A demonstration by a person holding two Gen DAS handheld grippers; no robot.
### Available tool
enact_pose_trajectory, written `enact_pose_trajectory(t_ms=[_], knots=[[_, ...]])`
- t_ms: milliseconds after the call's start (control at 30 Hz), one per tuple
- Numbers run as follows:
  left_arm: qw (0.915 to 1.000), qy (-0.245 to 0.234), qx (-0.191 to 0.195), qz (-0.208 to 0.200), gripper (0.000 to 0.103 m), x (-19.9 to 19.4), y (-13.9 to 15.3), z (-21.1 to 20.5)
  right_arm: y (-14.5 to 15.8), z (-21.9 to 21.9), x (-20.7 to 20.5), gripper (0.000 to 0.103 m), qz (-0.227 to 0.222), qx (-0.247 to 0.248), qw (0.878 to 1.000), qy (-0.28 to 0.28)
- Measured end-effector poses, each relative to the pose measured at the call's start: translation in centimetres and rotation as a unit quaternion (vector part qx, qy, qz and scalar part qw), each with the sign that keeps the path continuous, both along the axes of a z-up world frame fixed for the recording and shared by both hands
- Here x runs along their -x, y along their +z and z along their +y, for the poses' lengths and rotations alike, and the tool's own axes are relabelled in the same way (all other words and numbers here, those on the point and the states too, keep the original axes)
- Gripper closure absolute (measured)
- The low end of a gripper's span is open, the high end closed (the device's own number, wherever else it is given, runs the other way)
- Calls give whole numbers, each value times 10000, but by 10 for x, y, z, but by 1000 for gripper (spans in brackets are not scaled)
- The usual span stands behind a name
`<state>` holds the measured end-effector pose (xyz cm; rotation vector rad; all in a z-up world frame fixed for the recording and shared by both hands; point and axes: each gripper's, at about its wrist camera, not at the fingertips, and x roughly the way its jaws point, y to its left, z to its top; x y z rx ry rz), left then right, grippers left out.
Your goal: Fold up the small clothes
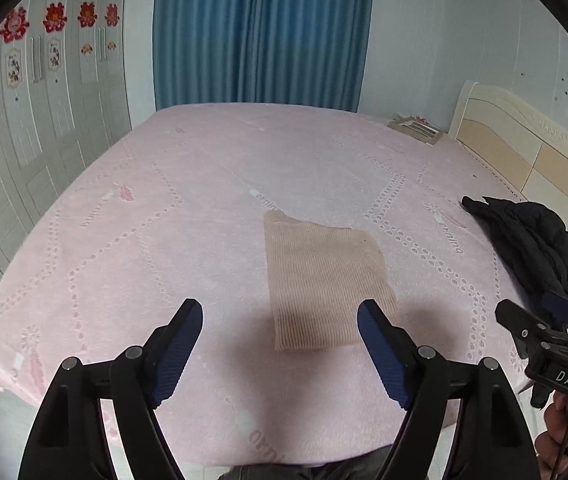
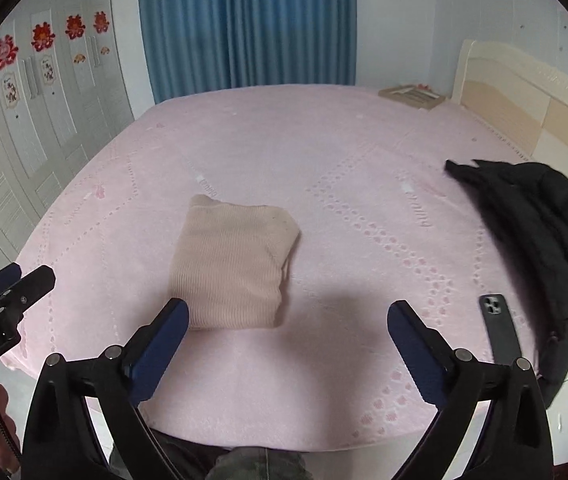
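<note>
A beige ribbed knit garment point(image 1: 319, 280) point(image 2: 232, 260) lies folded into a compact rectangle on the pink bed cover point(image 1: 164, 220) point(image 2: 363, 220). My left gripper point(image 1: 280, 312) hovers above the bed in front of the garment's near edge, jaws wide apart, nothing between them. My right gripper point(image 2: 287, 312) is open too, raised over the bed to the right of the garment's near corner, with nothing in it. The right gripper point(image 1: 539, 320) shows at the right edge of the left wrist view. At the left edge of the right wrist view the left gripper point(image 2: 16, 284) is seen.
A black padded jacket point(image 1: 531, 248) point(image 2: 539, 240) is heaped at the bed's right side. A dark phone point(image 2: 499, 328) lies face down beside it. A flat picture frame point(image 1: 415, 126) point(image 2: 411, 94) rests near the cream headboard point(image 1: 523, 148). White wardrobe doors stand left, a blue curtain behind.
</note>
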<state>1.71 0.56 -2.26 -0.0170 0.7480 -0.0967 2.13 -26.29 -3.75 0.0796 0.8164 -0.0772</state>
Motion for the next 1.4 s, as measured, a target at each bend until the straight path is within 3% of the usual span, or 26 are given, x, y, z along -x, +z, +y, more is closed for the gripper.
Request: enact_pose_trajectory(t_ms=[267,1400], knots=[[9999,-37,-99,-101,23,19,11,-5,11,-1,26,3,-44,-83,9999,-73],[9999,-11,-82,-90,23,25,15,-2,27,16,27,3,-151,41,9999,-69]])
